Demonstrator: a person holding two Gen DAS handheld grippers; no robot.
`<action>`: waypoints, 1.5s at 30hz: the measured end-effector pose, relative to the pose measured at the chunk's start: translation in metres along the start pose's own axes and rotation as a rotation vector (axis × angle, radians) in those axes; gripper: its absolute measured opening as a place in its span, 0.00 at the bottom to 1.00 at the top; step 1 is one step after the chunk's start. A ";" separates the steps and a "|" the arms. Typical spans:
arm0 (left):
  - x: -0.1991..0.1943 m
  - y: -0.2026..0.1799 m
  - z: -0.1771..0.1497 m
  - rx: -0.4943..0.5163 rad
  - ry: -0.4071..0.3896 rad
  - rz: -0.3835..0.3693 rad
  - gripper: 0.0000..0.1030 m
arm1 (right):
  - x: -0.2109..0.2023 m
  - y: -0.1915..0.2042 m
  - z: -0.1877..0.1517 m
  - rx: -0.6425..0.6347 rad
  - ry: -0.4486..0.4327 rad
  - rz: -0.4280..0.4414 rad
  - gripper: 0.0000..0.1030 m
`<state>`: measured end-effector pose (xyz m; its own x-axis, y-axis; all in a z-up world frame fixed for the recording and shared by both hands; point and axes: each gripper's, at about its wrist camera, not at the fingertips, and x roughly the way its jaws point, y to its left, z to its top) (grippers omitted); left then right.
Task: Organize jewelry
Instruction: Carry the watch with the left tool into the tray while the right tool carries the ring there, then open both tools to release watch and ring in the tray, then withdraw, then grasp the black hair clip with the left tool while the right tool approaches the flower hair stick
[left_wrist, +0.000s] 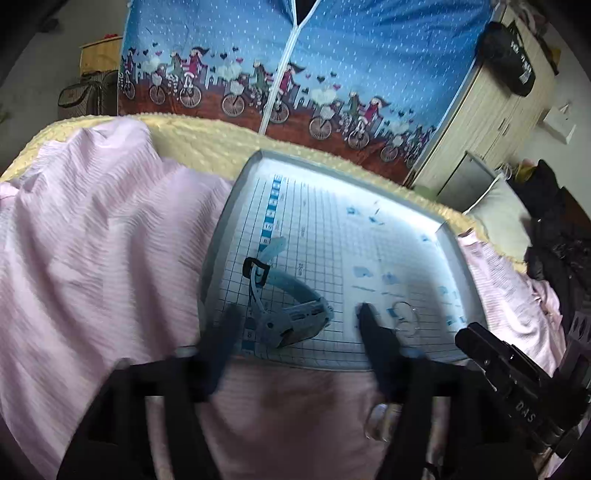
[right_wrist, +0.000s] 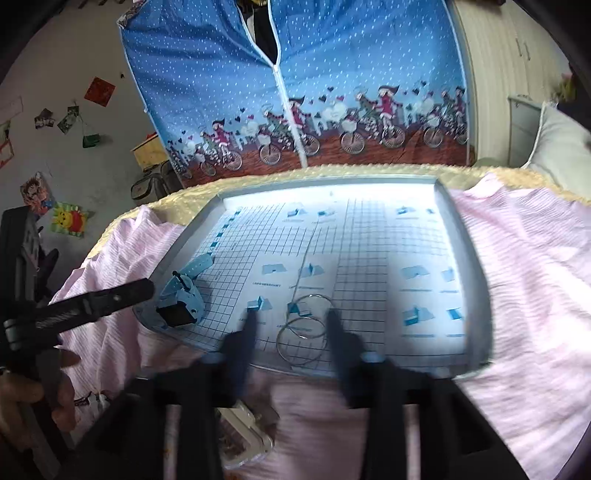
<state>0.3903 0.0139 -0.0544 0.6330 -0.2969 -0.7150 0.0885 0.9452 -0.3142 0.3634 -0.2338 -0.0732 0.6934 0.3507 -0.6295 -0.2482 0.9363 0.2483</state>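
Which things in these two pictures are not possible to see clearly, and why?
- Clear box, right wrist view: blurred, partly behind the right tongs; contents unreadable.
- Watch face, left wrist view: motion blur between the left tongs.
- Tray print, both views: too small.
- Rings, left wrist view: faint, count unclear.

Each hand-held gripper is showing two dark, tapering fingers on a black frame: the left hand-held gripper (left_wrist: 295, 317) and the right hand-held gripper (right_wrist: 291, 325). Pale lettering is running along the right tool's black body. A hand (right_wrist: 33, 398) is wrapping the left tool's handle, a ring showing at its edge.
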 end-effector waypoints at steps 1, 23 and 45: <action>-0.008 -0.001 -0.001 0.000 -0.018 -0.015 0.83 | -0.005 0.001 0.000 -0.004 -0.010 -0.007 0.50; -0.190 -0.038 -0.087 0.245 -0.375 0.041 0.98 | -0.183 0.059 -0.063 -0.096 -0.378 -0.014 1.00; -0.163 -0.007 -0.154 0.082 0.087 0.228 0.98 | -0.178 0.046 -0.131 0.059 -0.034 -0.040 1.00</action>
<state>0.1683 0.0344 -0.0314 0.5758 -0.0816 -0.8135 0.0151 0.9959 -0.0892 0.1401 -0.2511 -0.0465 0.7244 0.3117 -0.6148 -0.1802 0.9465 0.2675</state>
